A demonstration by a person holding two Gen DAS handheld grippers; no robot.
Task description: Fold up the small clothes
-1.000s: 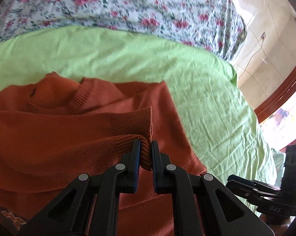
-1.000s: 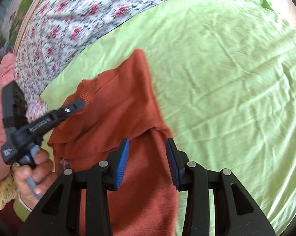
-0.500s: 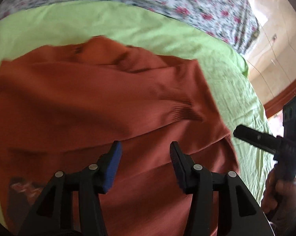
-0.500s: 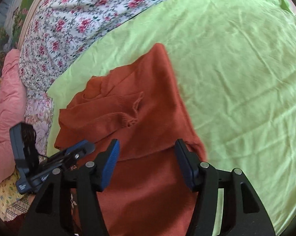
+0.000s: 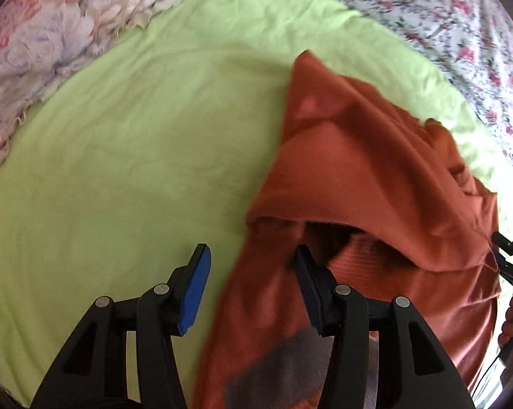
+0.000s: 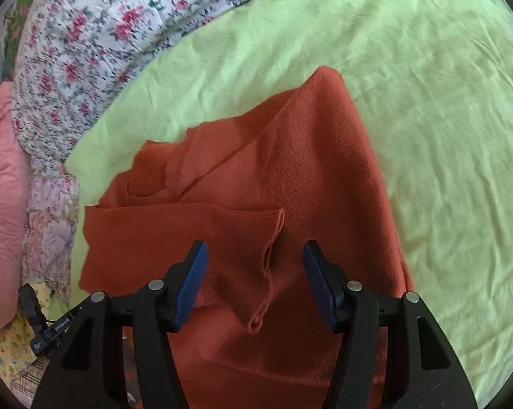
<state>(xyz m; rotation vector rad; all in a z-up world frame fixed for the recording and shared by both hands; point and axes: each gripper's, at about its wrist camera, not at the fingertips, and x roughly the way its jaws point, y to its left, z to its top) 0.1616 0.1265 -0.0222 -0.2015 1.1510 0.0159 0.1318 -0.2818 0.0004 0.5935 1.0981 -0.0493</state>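
Note:
A rust-orange knit sweater [image 6: 290,204] lies partly folded on a light green sheet [image 6: 444,119], one sleeve laid across its body with the ribbed cuff [image 6: 270,262] near the middle. My right gripper [image 6: 254,279] is open and empty, hovering just above that cuff. My left gripper [image 5: 251,283] is open and empty over the sweater's left edge [image 5: 358,187], straddling the boundary between sweater and green sheet [image 5: 120,170]. The view is blurred. The other gripper's tip [image 5: 510,259] shows at the far right of the left wrist view.
A floral bedspread [image 6: 86,34] lies beyond the green sheet. A pink quilt [image 6: 1,187] and patterned cloths [image 6: 48,238] sit at the left. A pale floral cloth [image 5: 52,34] fills the upper left of the left wrist view.
My left gripper let go of the sleeve cuff, opened, and swung left to the sweater's edge. The sleeve now lies across the body. My right gripper stayed open and moved over the cuff.

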